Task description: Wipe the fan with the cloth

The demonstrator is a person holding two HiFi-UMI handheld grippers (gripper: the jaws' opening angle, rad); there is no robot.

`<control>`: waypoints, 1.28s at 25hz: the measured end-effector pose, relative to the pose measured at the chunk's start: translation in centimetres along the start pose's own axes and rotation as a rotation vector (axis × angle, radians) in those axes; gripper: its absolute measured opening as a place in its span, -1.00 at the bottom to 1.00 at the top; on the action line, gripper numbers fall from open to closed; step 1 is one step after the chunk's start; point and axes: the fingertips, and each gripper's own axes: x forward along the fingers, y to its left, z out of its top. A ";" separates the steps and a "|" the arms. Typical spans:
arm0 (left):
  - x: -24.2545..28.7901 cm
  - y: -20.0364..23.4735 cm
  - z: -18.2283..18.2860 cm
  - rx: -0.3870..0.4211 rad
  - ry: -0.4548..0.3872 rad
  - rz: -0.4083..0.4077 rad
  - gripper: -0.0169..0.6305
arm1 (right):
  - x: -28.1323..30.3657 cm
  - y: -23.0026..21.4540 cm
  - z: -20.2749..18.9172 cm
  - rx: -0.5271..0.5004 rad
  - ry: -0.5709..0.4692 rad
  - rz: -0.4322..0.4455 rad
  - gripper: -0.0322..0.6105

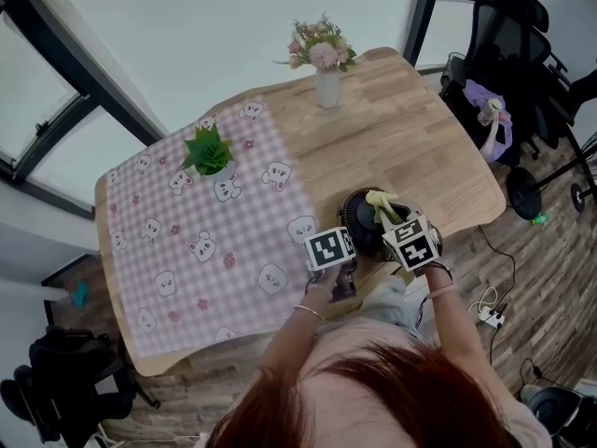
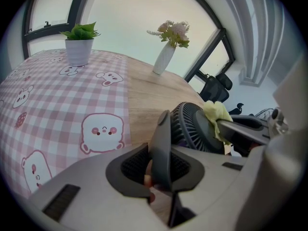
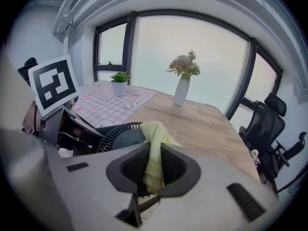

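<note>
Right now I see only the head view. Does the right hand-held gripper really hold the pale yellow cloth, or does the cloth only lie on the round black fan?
Observer: Held. The right gripper view shows the pale yellow cloth pinched in the right hand-held gripper.
Operator: And the left one?
Observer: The left hand-held gripper is closed on a thin dark grey plate beside the round black fan.

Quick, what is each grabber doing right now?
Left gripper: closed on a dark flat part of the fan.
Right gripper: closed on the yellow cloth.
</note>
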 end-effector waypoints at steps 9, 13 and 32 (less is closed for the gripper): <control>0.1 0.0 -0.1 0.019 0.008 -0.015 -0.72 | -0.4 0.1 -0.9 0.014 0.057 -0.032 -0.75; 0.2 0.0 -0.1 0.025 0.010 -0.027 -0.71 | -0.5 0.1 -1.3 0.014 0.084 -0.055 -0.75; -0.1 -0.3 0.1 0.077 0.018 -0.071 -0.62 | -5.4 -2.2 -0.8 0.149 0.035 -0.224 -0.75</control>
